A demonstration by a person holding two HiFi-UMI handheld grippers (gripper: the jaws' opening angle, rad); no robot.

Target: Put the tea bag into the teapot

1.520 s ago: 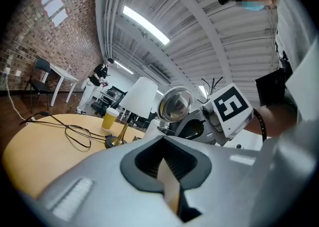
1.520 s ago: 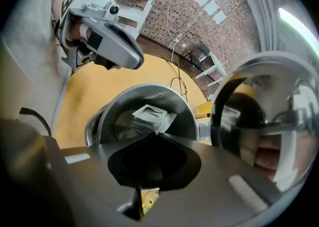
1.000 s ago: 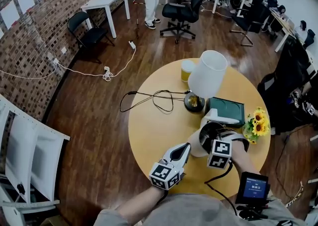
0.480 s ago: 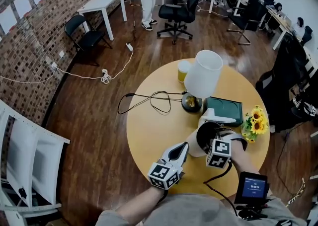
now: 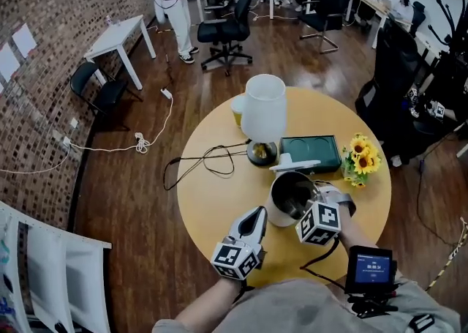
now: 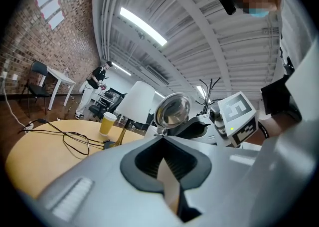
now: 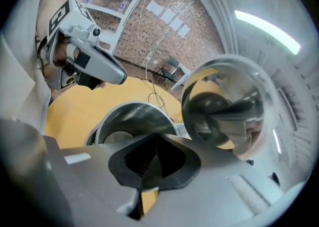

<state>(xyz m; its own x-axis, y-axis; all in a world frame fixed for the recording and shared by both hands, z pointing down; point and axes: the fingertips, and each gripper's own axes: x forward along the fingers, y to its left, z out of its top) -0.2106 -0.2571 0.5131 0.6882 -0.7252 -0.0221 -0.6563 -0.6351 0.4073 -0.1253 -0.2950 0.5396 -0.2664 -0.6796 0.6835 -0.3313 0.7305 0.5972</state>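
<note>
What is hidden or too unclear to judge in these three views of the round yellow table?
- Inside of the silver metal teapot: dark in the head view; the pale round shape in it in the right gripper view is too blurred to name.
- Beige strip under the shut left gripper: left gripper view; held thing or background, unclear.
- Small black screen: head view; digits too small.
</note>
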